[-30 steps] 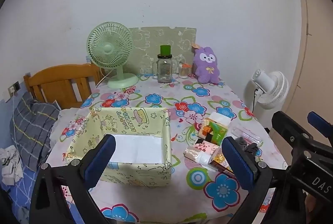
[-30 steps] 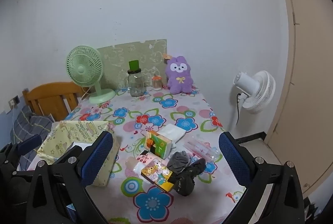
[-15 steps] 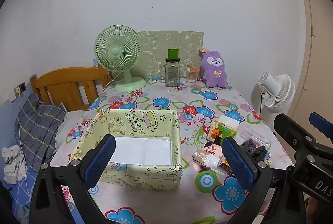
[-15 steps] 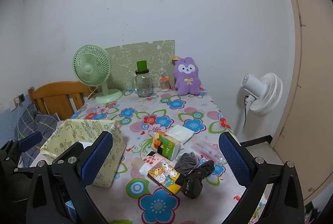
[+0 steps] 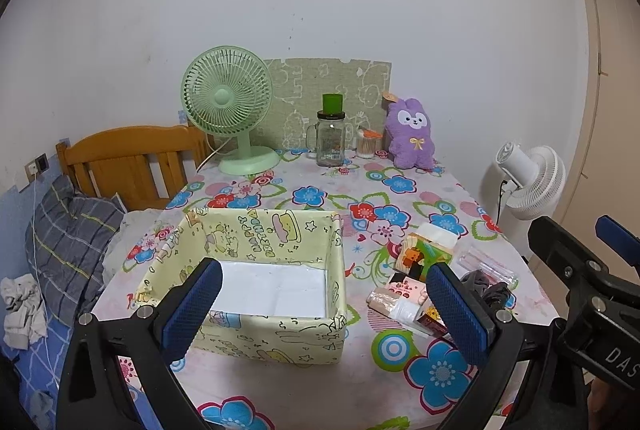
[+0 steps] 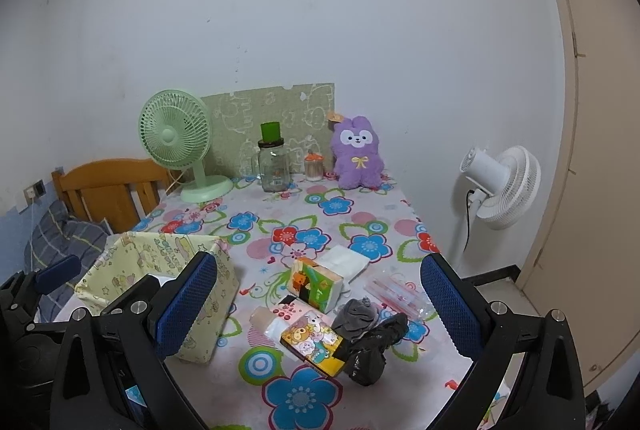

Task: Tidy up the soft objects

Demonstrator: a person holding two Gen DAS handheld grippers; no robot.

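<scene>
A yellow cartoon-print box (image 5: 276, 334) (image 6: 200, 314) with a white floor stands open on the floral table, empty inside. To its right lies a cluster: tissue packs (image 5: 424, 254) (image 6: 320, 284), small cartoon tissue packets (image 6: 312, 340) (image 5: 404, 290), and dark grey socks (image 6: 368, 338) (image 5: 486, 288). A purple plush rabbit (image 5: 412, 136) (image 6: 357, 154) sits at the table's far edge. My left gripper (image 5: 324, 306) hovers open over the box's near side. My right gripper (image 6: 320, 306) hangs open above the cluster, holding nothing.
A green desk fan (image 5: 228, 106), a glass jar with a green lid (image 5: 331, 140) and a small orange-lidded jar (image 6: 314, 166) stand at the back. A clear plastic packet (image 6: 396, 292) lies right of the tissues. A white floor fan (image 6: 500, 186) stands off the table; a wooden headboard (image 5: 128, 158) is left.
Both grippers have drawn back and tilted up slightly; the table scene sits lower and farther in each view. Nothing on the table has moved.
</scene>
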